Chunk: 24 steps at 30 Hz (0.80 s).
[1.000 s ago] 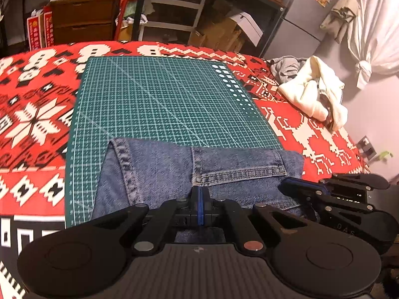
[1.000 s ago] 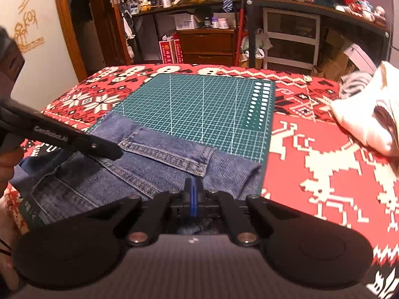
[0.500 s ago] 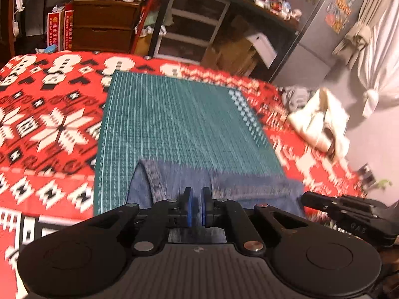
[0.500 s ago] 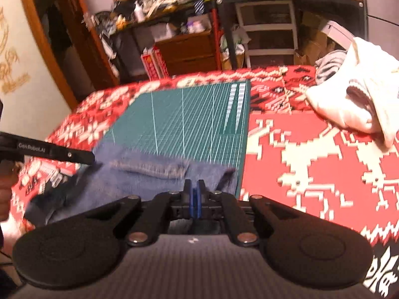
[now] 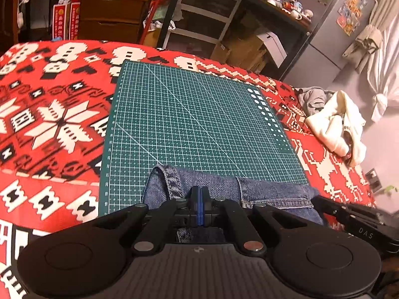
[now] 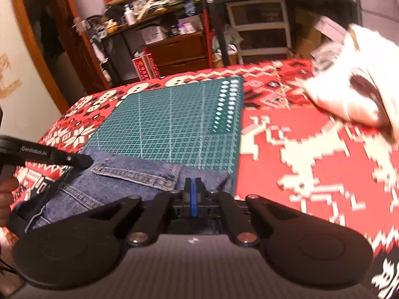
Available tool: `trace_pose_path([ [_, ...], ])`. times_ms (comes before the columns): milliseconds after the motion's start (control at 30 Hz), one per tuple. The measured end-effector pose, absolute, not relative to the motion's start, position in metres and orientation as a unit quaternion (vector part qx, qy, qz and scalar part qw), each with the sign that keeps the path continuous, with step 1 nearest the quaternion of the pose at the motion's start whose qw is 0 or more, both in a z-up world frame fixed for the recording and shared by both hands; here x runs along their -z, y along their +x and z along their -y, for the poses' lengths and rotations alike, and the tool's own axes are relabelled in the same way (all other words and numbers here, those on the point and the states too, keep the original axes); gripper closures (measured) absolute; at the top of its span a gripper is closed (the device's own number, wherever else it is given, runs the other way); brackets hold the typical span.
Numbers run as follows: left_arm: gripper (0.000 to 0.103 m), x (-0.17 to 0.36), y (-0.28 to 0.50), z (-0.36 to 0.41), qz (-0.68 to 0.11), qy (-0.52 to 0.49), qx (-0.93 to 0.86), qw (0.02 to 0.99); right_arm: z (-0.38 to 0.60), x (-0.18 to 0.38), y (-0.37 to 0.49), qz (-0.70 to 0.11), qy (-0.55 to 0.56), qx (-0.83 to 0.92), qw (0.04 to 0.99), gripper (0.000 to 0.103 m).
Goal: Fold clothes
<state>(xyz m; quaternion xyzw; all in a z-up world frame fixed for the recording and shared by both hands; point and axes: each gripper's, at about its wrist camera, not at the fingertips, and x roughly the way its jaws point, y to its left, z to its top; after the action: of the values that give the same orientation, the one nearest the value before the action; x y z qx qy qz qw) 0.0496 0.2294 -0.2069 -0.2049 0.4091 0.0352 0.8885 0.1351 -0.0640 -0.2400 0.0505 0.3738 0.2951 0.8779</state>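
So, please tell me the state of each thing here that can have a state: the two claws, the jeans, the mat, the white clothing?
left claw: shut on the jeans
right claw: shut on the jeans
jeans: partly folded, held at the near edge, lying over the near part of the mat
cutting mat: flat on the blanket, far part bare
white garment: crumpled, unfolded, on the blanket beside the mat
blanket: spread out flat

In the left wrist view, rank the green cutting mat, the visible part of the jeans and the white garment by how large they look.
1. green cutting mat
2. jeans, partly hidden behind the left gripper
3. white garment, though it lies farther from the camera, so its real size is unsure.
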Motion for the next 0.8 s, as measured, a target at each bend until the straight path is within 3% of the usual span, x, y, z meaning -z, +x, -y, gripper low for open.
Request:
trace_pose_path([
  [500,0.100,0.182,0.030,-0.206,-0.397,-0.219,0.021,0.891,0.043,0.201,0.106,-0.351,0.011,-0.351,0.868,0.099],
  [800,0.100,0.215,0.041,-0.185,-0.424,-0.211,0.029,0.880,0.001,0.230,0.103,-0.363,-0.028,-0.380,0.850,0.103],
])
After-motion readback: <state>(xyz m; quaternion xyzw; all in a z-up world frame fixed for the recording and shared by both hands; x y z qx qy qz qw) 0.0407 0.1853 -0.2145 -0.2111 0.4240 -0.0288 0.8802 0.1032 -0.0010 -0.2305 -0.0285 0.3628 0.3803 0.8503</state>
